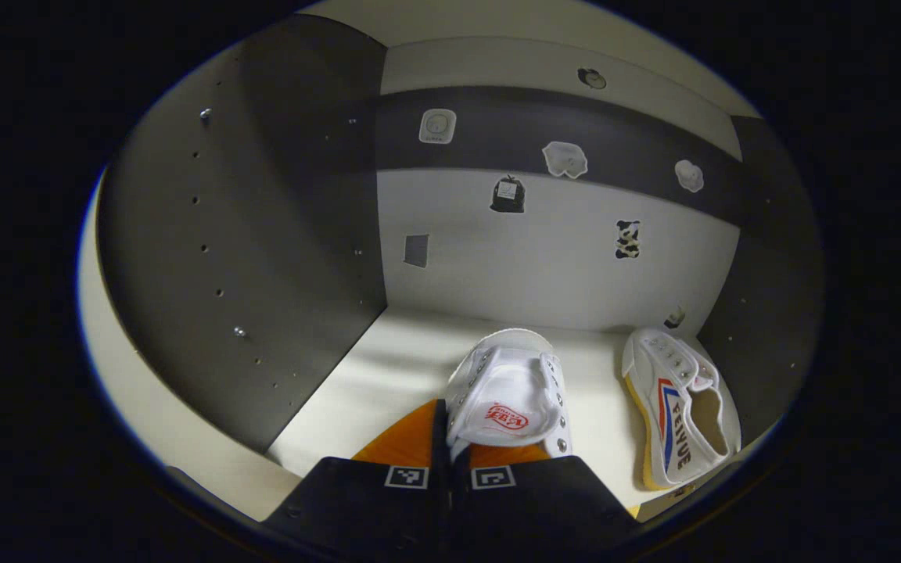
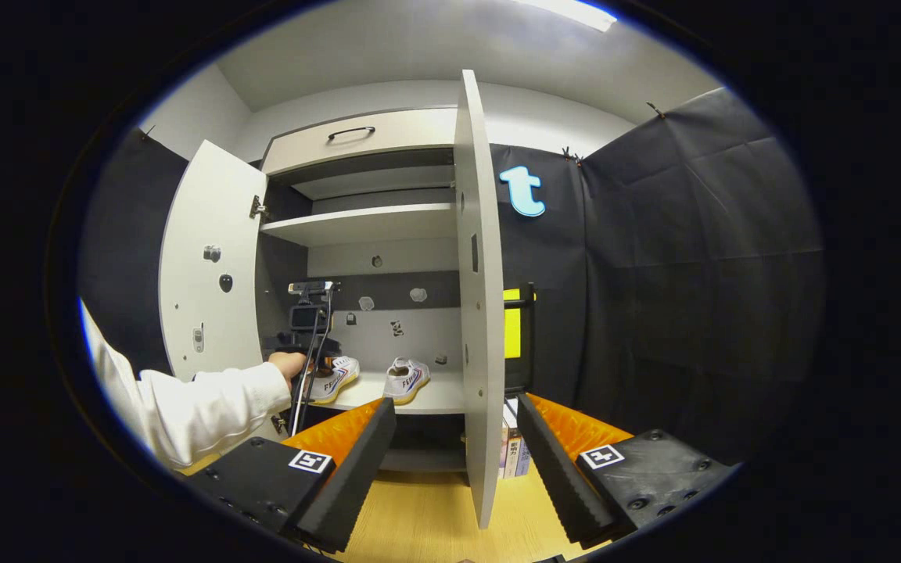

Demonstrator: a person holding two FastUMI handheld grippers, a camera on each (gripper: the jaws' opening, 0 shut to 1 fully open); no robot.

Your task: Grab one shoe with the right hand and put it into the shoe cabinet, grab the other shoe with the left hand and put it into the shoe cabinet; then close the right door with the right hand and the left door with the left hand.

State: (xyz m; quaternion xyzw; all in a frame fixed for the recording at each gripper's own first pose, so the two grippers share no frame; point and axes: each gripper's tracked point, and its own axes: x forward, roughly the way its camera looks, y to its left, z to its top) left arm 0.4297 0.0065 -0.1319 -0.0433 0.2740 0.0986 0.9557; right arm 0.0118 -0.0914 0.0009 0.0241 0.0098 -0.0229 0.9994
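Fingers of left gripper (image 1: 450, 438) pinch a shoe (image 1: 509, 403); right gripper (image 2: 454, 438) gapes wide, empty.

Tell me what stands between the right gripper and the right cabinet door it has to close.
Nothing visible does. The right gripper is open, and the right door stands edge-on straight ahead between its fingers, with only bare floor between them. Both shoes already sit on the shelf.
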